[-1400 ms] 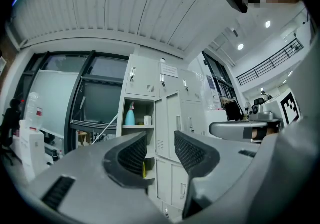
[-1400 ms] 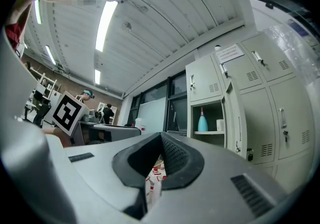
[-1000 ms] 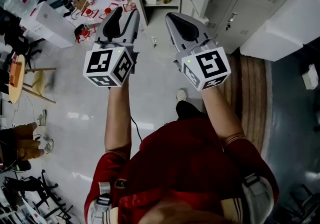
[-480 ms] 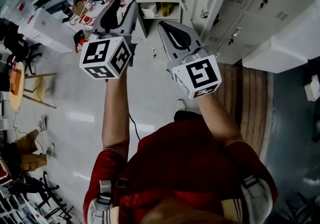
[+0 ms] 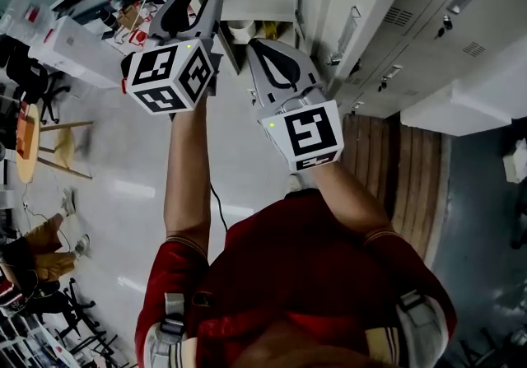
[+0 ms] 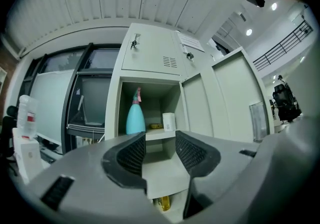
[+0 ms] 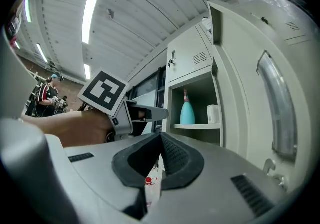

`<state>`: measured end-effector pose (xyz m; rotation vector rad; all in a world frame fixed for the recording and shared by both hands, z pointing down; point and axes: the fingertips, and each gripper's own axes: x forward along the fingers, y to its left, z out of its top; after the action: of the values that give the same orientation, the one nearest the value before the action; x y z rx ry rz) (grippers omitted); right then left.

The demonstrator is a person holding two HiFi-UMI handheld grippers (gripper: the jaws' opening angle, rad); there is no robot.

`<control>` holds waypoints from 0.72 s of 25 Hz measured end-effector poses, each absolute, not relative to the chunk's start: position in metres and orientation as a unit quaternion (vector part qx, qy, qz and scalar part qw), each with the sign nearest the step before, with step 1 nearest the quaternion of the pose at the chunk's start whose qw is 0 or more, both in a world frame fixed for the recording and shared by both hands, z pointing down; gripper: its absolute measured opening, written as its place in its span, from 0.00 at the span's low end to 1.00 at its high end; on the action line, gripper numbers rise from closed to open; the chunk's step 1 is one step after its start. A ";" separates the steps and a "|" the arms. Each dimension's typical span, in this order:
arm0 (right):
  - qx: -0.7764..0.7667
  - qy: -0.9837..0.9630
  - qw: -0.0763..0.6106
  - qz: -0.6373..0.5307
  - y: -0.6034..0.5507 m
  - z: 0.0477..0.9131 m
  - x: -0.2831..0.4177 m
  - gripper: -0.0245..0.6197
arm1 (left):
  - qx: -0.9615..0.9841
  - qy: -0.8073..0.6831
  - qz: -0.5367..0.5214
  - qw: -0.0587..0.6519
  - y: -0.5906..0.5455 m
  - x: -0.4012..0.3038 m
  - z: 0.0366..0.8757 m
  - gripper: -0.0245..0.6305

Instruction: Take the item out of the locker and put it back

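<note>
Item: approach to locker (image 6: 170,98). We have drawn both grippers nearer its open compartment. Left gripper (image 6: 160,143) half-open, empty; right gripper (image 7: 160,140) jaws together, empty. Teal spray bottle (image 6: 135,118) stands inside, on the left, untouched; retrieval pending

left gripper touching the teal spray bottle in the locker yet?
Apart. The left gripper view shows the left gripper with jaws open and empty, and the teal spray bottle standing on the locker shelf well beyond their tips.
</note>
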<state>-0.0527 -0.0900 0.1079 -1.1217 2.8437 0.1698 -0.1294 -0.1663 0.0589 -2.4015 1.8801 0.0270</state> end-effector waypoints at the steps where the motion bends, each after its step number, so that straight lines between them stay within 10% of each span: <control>1: -0.368 0.927 0.040 0.054 -0.096 0.108 -0.053 0.03 | -0.785 0.618 0.009 0.045 -0.173 -0.130 0.058 0.30; 18: -0.378 0.924 0.034 0.053 -0.131 0.109 -0.067 0.03 | -0.772 0.634 0.007 0.040 -0.254 -0.138 0.032 0.36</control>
<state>-0.0672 -0.1307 0.1094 -1.1617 2.8405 0.1629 -0.1377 -0.2541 0.0324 -2.3652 1.9431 0.0225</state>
